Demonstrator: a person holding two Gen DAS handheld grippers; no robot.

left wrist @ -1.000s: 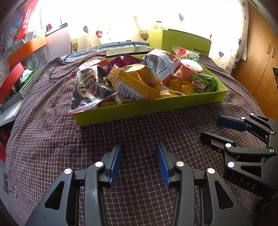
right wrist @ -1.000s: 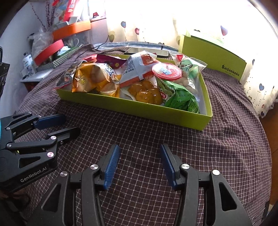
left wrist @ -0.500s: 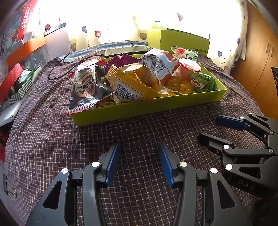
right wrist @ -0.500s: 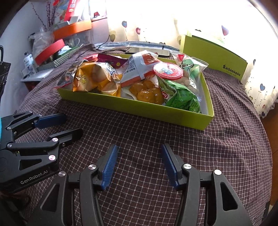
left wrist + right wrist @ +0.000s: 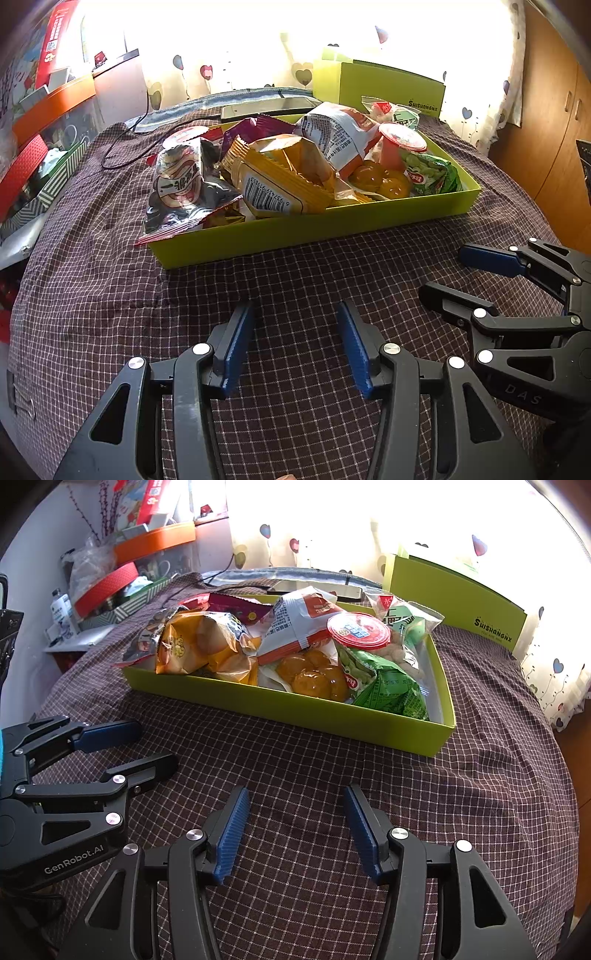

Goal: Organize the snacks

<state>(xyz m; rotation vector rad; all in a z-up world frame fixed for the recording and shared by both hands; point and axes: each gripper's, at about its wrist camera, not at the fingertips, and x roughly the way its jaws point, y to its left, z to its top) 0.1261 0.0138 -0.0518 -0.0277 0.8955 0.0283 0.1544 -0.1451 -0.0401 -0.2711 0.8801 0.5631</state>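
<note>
1. My left gripper point(image 5: 295, 343) has its blue ribbed fingers point(image 5: 236, 343) apart and opening further, with only checked cloth between them. Nothing is held or touched.
2. My right gripper point(image 5: 295, 827) is the same: its jaws are widening and empty, hovering over the cloth.
3. Both point down and forward at the shallow lime-green cardboard tray point(image 5: 314, 229), which lies ahead of both, apart from the fingertips, its long side running across my view.
4. The snacks are piled inside it: a yellow crinkled packet with a barcode point(image 5: 280, 181) towards the left end, and a green foil pea packet point(image 5: 388, 686) and red-lidded jelly cup point(image 5: 358, 631) towards the right end.
5. I judge the left gripper nearer the yellow packet and the right nearer the green one.
6. All this sits on the maroon checked tablecloth point(image 5: 480, 794).
</note>
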